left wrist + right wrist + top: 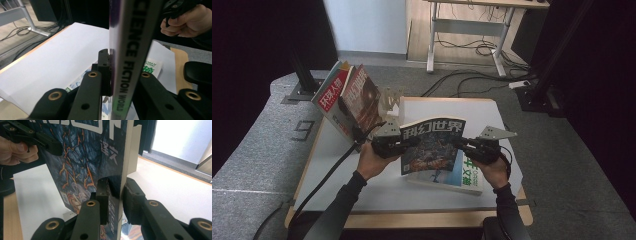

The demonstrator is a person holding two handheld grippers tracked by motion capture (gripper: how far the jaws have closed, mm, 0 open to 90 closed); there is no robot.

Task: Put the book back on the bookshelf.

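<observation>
Magazine [432, 146] with blue-and-orange cover art held upright above the white tabletop [362, 175], gripped at both side edges. Left gripper [404, 145] jaws clamped on the spine edge; in the left gripper view the spine [130, 57] reads "SCIENCE FICTION WORLD" and runs up between the two black jaws. Right gripper [462, 143] jaws pinched on the opposite edge, cover [85, 157] facing its left jaw. Second magazine [464, 177], green lettering, lies flat on the table just below the held one. Further magazines [346, 97] lean upright at the table's far-left corner, well apart from the grippers
</observation>
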